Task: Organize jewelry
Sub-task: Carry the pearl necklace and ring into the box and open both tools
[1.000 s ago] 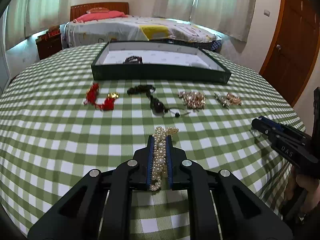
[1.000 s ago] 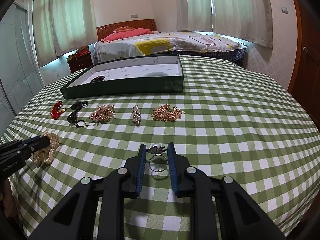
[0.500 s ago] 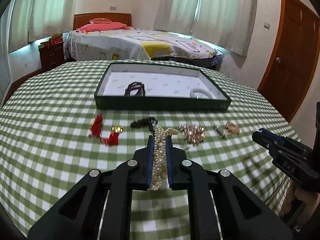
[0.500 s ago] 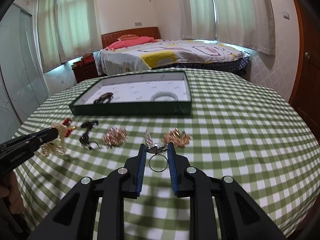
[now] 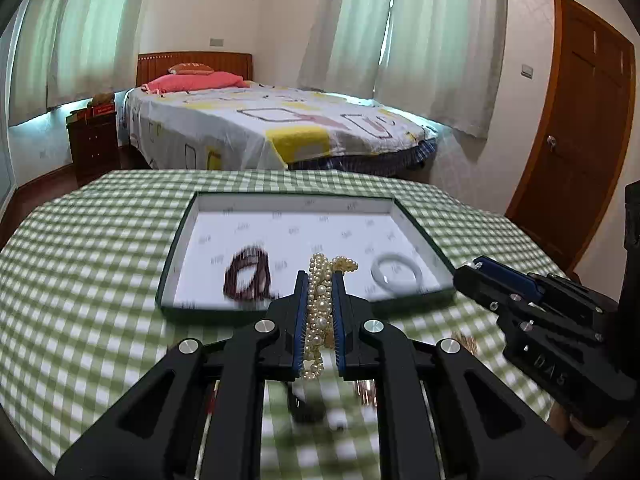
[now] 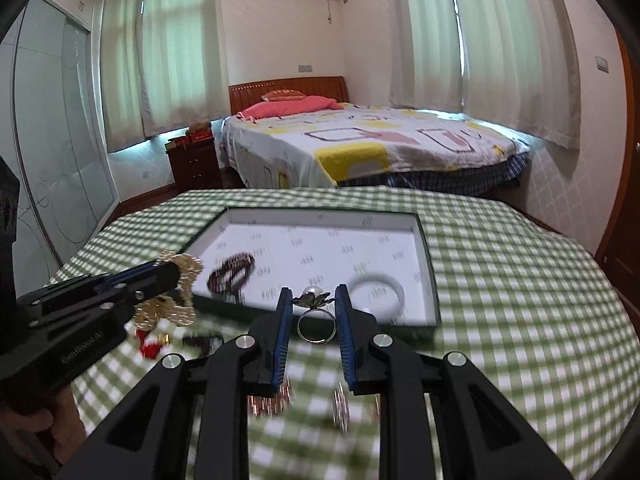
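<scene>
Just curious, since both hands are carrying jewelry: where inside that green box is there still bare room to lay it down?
The box has bare lining along its back half, and between the dark bead bracelet and the white bangle. The front left corner by the beads and the front right by the bangle are taken. The tablecloth before the box is crowded with blurred pieces.

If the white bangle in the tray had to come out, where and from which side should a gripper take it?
Grip the near arc of the white bangle, one finger inside the hole and one outside, coming down from above. It seems to lie flat on the floor of the tray, so its sides offer little to pinch. It sits near the tray's front right corner, and the front wall would probably block a low approach.
</scene>
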The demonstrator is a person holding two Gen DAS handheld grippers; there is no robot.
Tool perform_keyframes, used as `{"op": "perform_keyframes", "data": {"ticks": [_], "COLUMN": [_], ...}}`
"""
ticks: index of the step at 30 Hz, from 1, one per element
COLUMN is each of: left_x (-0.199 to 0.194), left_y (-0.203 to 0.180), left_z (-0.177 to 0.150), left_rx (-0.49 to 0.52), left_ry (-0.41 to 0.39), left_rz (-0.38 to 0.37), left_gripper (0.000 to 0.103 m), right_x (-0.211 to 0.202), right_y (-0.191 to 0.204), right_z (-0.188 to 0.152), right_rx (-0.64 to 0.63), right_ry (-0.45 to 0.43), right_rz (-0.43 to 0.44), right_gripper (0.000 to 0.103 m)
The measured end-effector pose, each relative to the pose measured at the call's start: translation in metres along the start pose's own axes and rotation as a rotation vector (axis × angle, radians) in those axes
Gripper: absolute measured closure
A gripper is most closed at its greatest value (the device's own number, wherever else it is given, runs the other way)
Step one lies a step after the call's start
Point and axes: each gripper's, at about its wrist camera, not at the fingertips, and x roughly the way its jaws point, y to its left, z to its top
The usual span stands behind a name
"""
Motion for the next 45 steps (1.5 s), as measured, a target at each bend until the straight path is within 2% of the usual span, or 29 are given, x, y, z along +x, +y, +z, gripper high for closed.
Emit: {"op": "perform_keyframes", "data": {"ticks": [5,8,13,19,27,36,39,45], "left_x": [0.028,0.051,0.089,0.117,0.142,0.145,0.145,0.141], "left_y": [0.005,0.010,0.016,0.016,0.019,0.022,0.022,0.024], "left_z": [0.028,0.032,0.021,0.007,0.003,0.003,0.003,0.004], "left_rx": [-0.019,-0.026,-0.020,-0.001,-0.016,-0.030,-0.030,-0.041], "left_ry": [-0.016,0.006,0.099,0.178,0.250,0.265,0.265,0.247], "left_rz": [0.023,0.047,0.074,0.075,0.065,0.053,0.056,0.076], "left_gripper": [0.091,0.091,0.091,0.091,0.091,0.088,0.082,0.062], "right_x": [0.022,0.041,0.086,0.119,0.138,0.137,0.135,0.130], "right_y": [0.002,0.002,-0.004,-0.006,-0.006,-0.008,-0.010,-0.017], "right_z": [0.029,0.035,0.024,0.014,0.007,0.002,0.002,0.004], "right_rx": [-0.009,-0.010,0.005,0.002,-0.010,-0.007,0.001,0.012], "right_ry": [-0.028,-0.016,0.089,0.185,0.261,0.266,0.262,0.250], "right_rz": [0.007,0.003,0.015,0.028,0.036,0.030,0.024,0.009], "right_gripper": [0.080,0.080,0.080,0.080,0.080,0.076,0.075,0.072]}}
